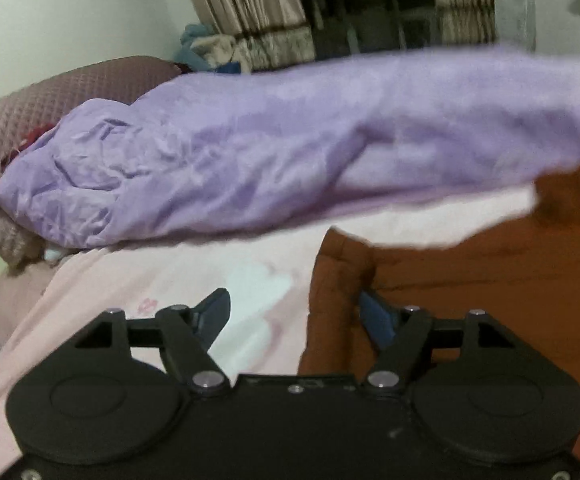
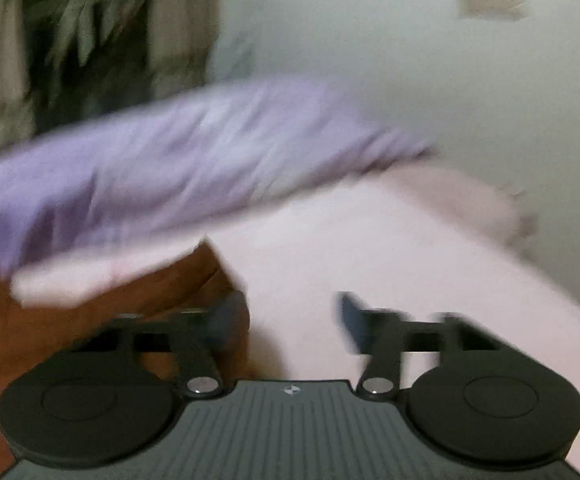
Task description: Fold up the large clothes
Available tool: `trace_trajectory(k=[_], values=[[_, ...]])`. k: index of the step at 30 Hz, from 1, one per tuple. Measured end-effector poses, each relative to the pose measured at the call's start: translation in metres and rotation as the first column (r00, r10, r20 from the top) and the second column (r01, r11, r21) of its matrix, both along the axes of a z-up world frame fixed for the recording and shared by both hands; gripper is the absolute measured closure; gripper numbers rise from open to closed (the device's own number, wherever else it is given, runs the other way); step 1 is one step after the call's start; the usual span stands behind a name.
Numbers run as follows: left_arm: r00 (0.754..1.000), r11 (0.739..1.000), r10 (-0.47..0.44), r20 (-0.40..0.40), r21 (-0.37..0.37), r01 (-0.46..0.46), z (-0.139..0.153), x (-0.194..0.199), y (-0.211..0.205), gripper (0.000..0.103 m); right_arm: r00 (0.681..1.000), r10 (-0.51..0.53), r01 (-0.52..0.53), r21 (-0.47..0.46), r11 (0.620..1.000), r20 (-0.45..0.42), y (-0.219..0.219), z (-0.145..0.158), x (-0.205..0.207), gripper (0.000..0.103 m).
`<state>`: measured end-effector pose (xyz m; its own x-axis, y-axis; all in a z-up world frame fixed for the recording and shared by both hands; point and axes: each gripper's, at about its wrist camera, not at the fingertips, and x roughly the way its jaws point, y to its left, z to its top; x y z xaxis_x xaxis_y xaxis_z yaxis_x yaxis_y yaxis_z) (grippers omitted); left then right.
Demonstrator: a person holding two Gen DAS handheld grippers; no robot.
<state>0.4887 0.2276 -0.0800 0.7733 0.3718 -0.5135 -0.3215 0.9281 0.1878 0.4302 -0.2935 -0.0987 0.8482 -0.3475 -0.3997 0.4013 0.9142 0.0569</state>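
A rust-brown garment (image 1: 469, 280) lies on the pink bed sheet (image 1: 170, 280). Its left edge runs between my left gripper's fingers. My left gripper (image 1: 293, 316) is open, just above that edge, holding nothing. In the right wrist view the brown garment (image 2: 90, 308) lies at the lower left, under the left finger (image 2: 226, 316). My right gripper (image 2: 290, 320) is open and empty over the pink sheet (image 2: 369, 264). This view is motion-blurred.
A crumpled lilac cloth (image 1: 250, 152) lies across the bed behind the brown garment, also in the right wrist view (image 2: 170, 160). A maroon textured pillow (image 1: 50, 96) sits far left. Curtains (image 1: 250, 4) and a dark window are behind. A pale wall (image 2: 449, 80) borders the bed on the right.
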Motion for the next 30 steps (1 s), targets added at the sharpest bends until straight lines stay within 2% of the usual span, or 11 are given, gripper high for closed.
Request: trace_trajectory(k=[2, 4, 5, 8, 10, 13, 17, 18, 21, 25, 30], values=[[0.997, 0.999, -0.019, 0.073, -0.032, 0.022, 0.025, -0.017, -0.010, 0.019, 0.999, -0.001, 0.003, -0.034, 0.999, 0.054, 0.010, 0.015, -0.020, 0.102], [0.987, 0.995, -0.067, 0.147, -0.059, 0.077, 0.043, -0.033, -0.028, 0.005, 0.989, 0.100, -0.099, -0.015, 0.995, 0.112, 0.029, 0.030, -0.041, 0.101], [0.978, 0.989, -0.109, 0.176, -0.083, 0.125, 0.050, -0.039, -0.040, 0.005, 0.979, 0.161, -0.162, 0.000, 0.987, 0.128, 0.040, 0.035, -0.047, 0.100], [0.956, 0.955, -0.224, 0.190, -0.153, 0.254, 0.046, -0.040, -0.075, 0.005, 0.911, 0.373, -0.388, 0.055, 0.920, 0.175, 0.083, 0.039, -0.058, 0.098], [0.948, 0.948, -0.273, 0.165, -0.121, 0.295, 0.035, -0.028, -0.095, 0.004, 0.859, 0.482, -0.495, 0.041, 0.868, 0.174, 0.116, 0.032, -0.055, 0.099], [0.955, 0.959, -0.259, 0.142, -0.085, 0.272, 0.025, 0.004, -0.101, 0.005, 0.835, 0.531, -0.532, -0.038, 0.846, 0.140, 0.156, 0.032, -0.038, 0.099], [0.972, 0.954, -0.226, 0.059, -0.187, 0.234, 0.001, 0.033, -0.090, 0.005, 0.815, 0.568, -0.578, 0.112, 0.808, 0.112, 0.181, 0.019, -0.007, 0.099], [0.975, 0.960, -0.221, 0.019, -0.174, 0.221, -0.010, 0.031, -0.096, 0.005, 0.817, 0.573, -0.577, 0.126, 0.807, 0.069, 0.189, 0.007, -0.001, 0.101], [0.979, 0.972, -0.191, -0.073, -0.153, 0.178, -0.044, 0.041, -0.097, 0.002, 0.799, 0.576, -0.581, 0.025, 0.813, -0.173, 0.217, -0.048, 0.015, 0.103], [0.979, 0.980, -0.185, -0.083, -0.088, 0.178, -0.048, 0.045, -0.110, 0.000, 0.801, 0.583, -0.571, 0.123, 0.812, -0.138, 0.206, -0.047, 0.027, 0.103], [0.978, 0.973, -0.187, -0.087, -0.150, 0.173, -0.033, 0.036, -0.099, 0.000, 0.796, 0.595, -0.581, 0.137, 0.802, -0.108, 0.195, -0.029, 0.011, 0.102]])
